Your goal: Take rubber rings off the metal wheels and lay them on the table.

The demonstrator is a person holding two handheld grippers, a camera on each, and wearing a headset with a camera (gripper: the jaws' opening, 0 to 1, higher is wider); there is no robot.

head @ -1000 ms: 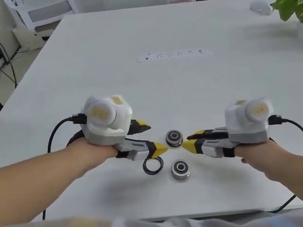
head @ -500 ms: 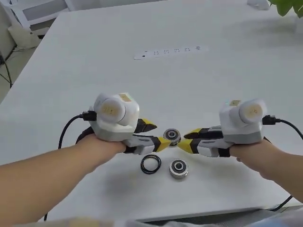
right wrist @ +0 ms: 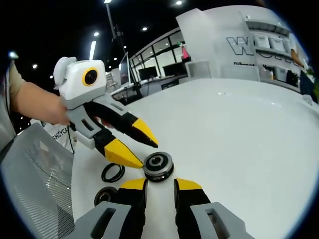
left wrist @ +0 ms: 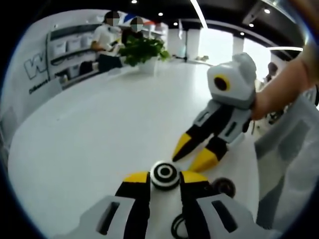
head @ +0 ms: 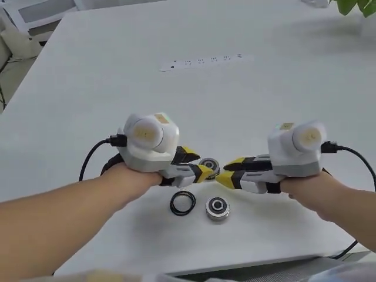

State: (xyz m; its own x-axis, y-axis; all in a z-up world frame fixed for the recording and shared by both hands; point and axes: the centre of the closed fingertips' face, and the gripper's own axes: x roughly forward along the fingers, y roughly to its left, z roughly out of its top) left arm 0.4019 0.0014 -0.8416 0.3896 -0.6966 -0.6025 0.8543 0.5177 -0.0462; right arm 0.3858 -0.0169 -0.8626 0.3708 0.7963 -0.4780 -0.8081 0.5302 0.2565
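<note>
Lying nearest on the white desk: a loose black rubber ring, flat, and just right of it a metal wheel, also flat, the two close but apart.

Just beyond them a second wheel sits between the two claws, which point at each other. The left claw comes in from the left with its yellow-tipped jaws spread, one on each side of this wheel. In the left gripper view the wheel fills the gap between the tips, but I cannot tell if they actually pinch it. The right claw comes in from the right with its jaws slightly apart and nothing between them. The wheel is just past its tips in the right gripper view. This wheel still has a dark band around its rim.

A left hand and a right hand hold the grippers, and a black cable trails from the left one.

Far across the desk lies a white power strip. Green plant leaves show at the far right corner.
</note>
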